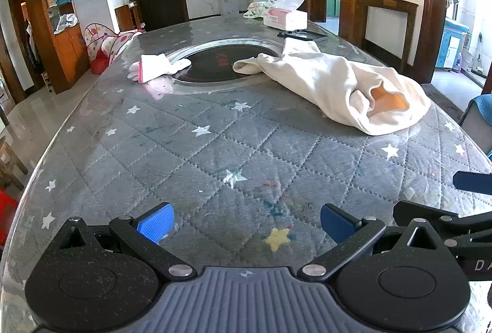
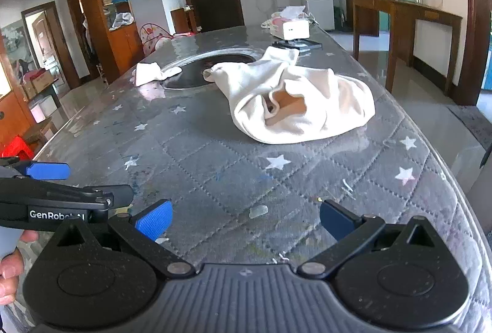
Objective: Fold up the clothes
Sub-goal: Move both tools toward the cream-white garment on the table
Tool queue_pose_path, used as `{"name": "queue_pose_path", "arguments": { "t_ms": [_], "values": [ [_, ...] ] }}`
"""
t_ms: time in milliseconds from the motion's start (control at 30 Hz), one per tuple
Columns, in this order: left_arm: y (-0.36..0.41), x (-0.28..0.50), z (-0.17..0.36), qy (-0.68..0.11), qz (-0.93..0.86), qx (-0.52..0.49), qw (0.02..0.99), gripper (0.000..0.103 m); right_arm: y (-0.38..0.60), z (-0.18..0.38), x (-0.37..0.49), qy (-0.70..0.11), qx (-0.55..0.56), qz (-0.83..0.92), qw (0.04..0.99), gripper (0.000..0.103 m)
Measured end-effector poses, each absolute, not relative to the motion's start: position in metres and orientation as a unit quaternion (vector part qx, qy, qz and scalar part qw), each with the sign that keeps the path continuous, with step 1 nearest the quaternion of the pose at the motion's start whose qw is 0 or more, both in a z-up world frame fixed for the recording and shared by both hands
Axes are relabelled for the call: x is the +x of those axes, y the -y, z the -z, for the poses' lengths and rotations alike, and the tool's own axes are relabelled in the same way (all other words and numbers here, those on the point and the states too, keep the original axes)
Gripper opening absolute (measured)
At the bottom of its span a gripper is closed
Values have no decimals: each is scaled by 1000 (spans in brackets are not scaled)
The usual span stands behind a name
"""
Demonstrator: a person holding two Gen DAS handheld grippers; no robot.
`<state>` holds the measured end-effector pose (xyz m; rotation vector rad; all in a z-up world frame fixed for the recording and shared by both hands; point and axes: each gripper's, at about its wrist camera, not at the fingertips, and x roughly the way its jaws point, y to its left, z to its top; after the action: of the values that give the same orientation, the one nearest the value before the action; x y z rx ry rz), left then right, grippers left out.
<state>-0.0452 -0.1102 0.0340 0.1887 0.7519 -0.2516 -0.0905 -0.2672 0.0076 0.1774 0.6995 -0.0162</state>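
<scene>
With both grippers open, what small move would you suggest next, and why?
Probably move the right gripper forward to the near hem of the cream garment: it lies crumpled and unheld on the table, and the left gripper is open too.

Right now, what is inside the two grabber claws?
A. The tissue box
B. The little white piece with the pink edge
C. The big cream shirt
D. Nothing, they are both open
D: the left gripper and the right gripper both have their blue pads spread wide over the bare star-patterned table cover, while the cream garment lies crumpled farther away, untouched.
</scene>
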Motion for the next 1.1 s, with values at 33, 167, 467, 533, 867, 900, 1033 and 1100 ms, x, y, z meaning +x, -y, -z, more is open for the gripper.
{"name": "queue_pose_path", "arguments": {
  "t_ms": [33, 167, 467, 533, 867, 900, 1033, 1100],
  "values": [
    [110, -45, -34, -366, 123, 91, 918, 103, 268, -7, -90, -343, 89, 8, 935, 103],
    [112, -45, -33, -369, 123, 92, 917, 103, 269, -7, -92, -342, 98, 11, 935, 103],
    [119, -47, -32, -371, 122, 100, 915, 103, 271, -6, -93, -344, 101, 22, 933, 103],
    [119, -47, -32, -371, 120, 101, 915, 103, 272, -5, -93, -344, 101, 24, 933, 103],
    [122, -47, -30, -377, 114, 104, 913, 103, 275, -7, -95, -340, 108, 26, 934, 103],
    [123, -47, -30, -378, 114, 104, 913, 103, 275, -7, -95, -340, 108, 26, 934, 103],
    [125, -48, -29, -379, 114, 108, 912, 103, 276, -7, -96, -339, 112, 26, 934, 103],
    [125, -48, -29, -381, 115, 108, 911, 103, 277, -7, -96, -339, 113, 26, 934, 103]
  ]
}}
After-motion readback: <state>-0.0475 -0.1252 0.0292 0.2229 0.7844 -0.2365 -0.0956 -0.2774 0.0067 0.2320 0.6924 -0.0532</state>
